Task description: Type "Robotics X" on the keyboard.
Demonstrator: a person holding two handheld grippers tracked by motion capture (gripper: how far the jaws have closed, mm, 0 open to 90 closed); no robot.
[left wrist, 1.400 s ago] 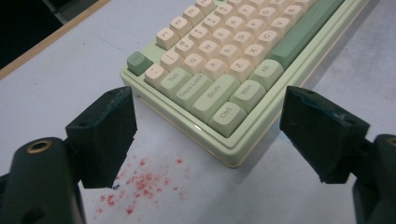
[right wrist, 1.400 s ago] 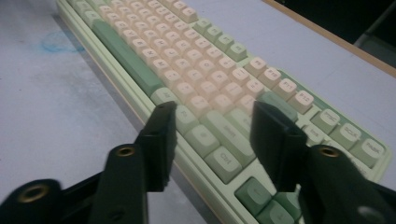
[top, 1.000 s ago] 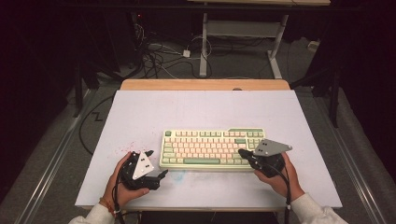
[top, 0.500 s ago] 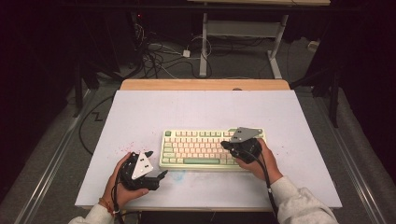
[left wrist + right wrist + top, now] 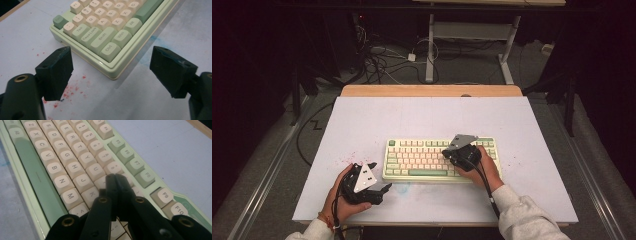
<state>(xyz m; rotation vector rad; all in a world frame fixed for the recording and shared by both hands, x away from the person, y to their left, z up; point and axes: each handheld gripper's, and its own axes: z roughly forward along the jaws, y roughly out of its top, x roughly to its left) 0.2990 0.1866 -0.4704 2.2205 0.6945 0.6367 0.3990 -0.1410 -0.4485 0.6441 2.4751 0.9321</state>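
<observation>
Over keyboard (image 5: 422, 159), right gripper (image 5: 115, 178) fingers pressed together, left gripper (image 5: 112, 72) fingers spread.

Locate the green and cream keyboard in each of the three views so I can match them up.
High view: keyboard at centre of the white table, right gripper above its right half.
Left gripper view: its Ctrl corner at top centre, between open jaws.
Right gripper view: keys across the frame, under shut jaws.
Shared landmark: green spacebar.
</observation>
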